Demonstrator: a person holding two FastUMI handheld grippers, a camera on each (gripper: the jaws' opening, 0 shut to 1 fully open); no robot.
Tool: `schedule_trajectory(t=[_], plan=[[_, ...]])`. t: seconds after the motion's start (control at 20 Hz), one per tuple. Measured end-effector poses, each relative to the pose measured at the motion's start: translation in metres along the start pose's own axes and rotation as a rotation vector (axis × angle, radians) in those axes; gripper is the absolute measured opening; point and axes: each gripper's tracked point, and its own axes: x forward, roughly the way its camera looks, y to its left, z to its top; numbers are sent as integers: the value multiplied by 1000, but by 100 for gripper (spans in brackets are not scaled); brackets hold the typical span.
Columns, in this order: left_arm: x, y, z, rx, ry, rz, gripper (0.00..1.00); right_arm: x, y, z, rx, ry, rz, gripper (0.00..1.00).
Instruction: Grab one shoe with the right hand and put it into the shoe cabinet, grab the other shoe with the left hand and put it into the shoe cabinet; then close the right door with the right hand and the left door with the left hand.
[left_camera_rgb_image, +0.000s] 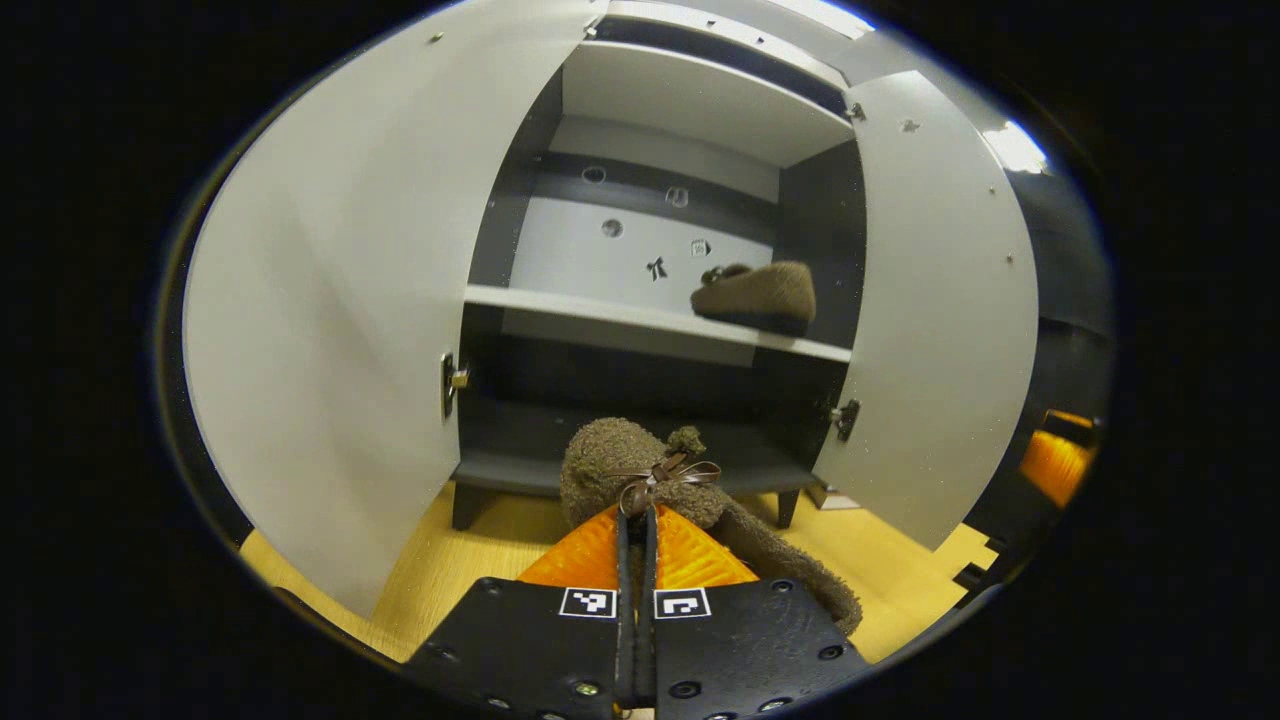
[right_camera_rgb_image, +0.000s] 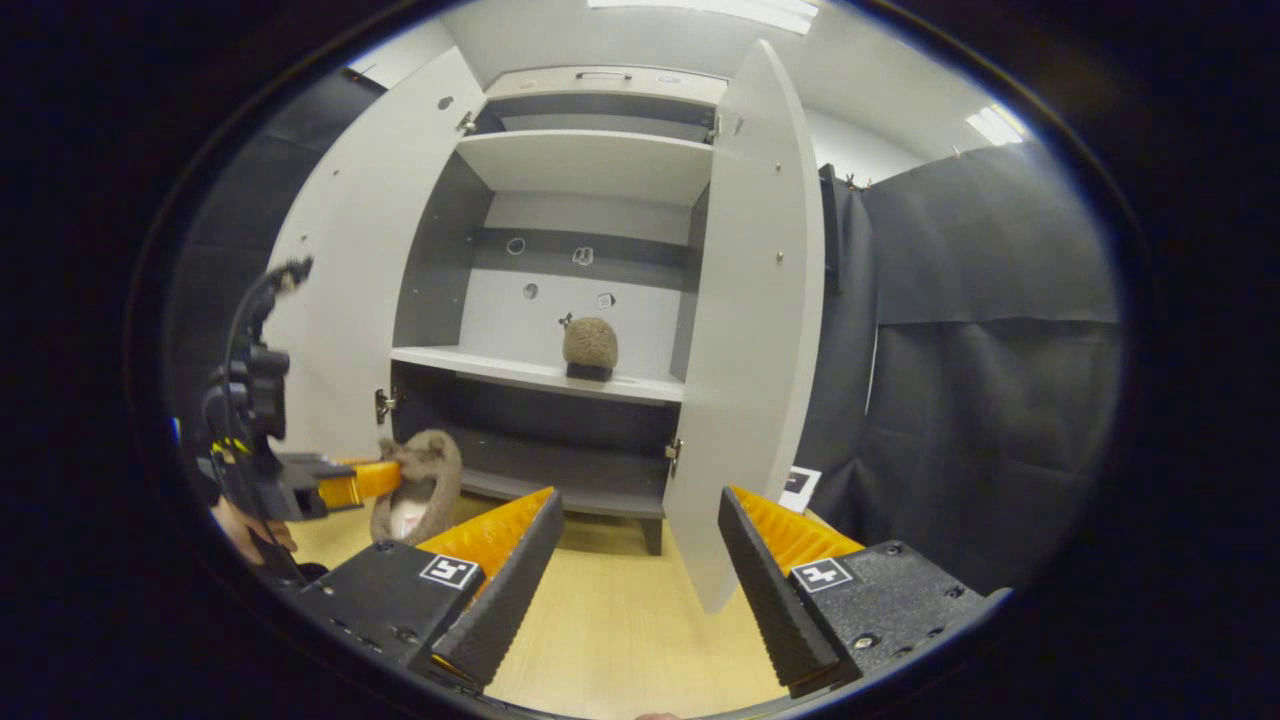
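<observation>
Left gripper (left_camera_rgb_image: 637, 520) clamped on the second shoe (left_camera_rgb_image: 640, 470), held in front of the open shoe cabinet (left_camera_rgb_image: 650, 310).
Its fingers pinch near the bow on the shoe's upper, so the fuzzy shoe could swing, slip out, or clip the shelf (left_camera_rgb_image: 600, 312) edge or left door (left_camera_rgb_image: 330, 320) going in. Long axis seems to run toe-forward toward the cabinet, heel trailing lower right, though the fisheye blurs this. First shoe (left_camera_rgb_image: 755, 295) lies on the shelf's right side; right gripper (right_camera_rgb_image: 640, 540) hangs spread apart, holding nothing.
</observation>
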Motion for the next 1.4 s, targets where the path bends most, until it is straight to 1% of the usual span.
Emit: schedule_trajectory(t=[0.1, 0.15, 0.3, 0.35, 0.5, 0.65, 0.75, 0.85, 0.9, 0.95, 1.15, 1.2, 1.3, 1.35, 1.4], plan=[[1, -11, 43, 63, -53, -15, 0, 0, 1, 0, 2, -1, 5, 100], [4, -17, 63, 78, -78, -24, 0, 1, 0, 0, 3, -2, 4, 100], [25, -28, 125, 87, -141, -56, 0, 2, -3, 0, 15, -5, -3, 99], [35, -26, 140, 92, -144, -62, 0, 1, -6, -3, 22, -2, -6, 100], [80, -16, 167, 104, -106, -57, 0, -1, -9, -9, 47, 12, -11, 99], [128, -4, 173, 117, -37, -52, 0, -3, -12, -11, 50, 14, -24, 100], [159, 6, 173, 117, 5, -34, 0, -5, -13, -12, 32, 17, -34, 98], [185, 18, 171, 115, 50, -10, 0, -6, -13, -13, 30, 21, -36, 98], [195, 22, 170, 117, 76, -2, 0, -6, -13, -13, 34, 24, -38, 100], [202, 26, 166, 118, 110, 6, 0, -7, -14, -13, 42, 25, -41, 98], [227, 33, 150, 81, 212, -9, 0, -7, -19, -13, 64, 28, -60, 98], [227, 31, 152, 76, 205, -13, 0, -7, -21, -12, 67, 26, -65, 98], [229, 37, 149, 92, 210, 2, 0, -8, -25, -13, 69, 27, -76, 98], [229, 34, 152, 98, 196, 0, 4, -8, -27, -14, 69, 28, -80, 99], [230, 35, 151, 103, 195, 5, 0, -8, -27, -15, 68, 31, -82, 98]])
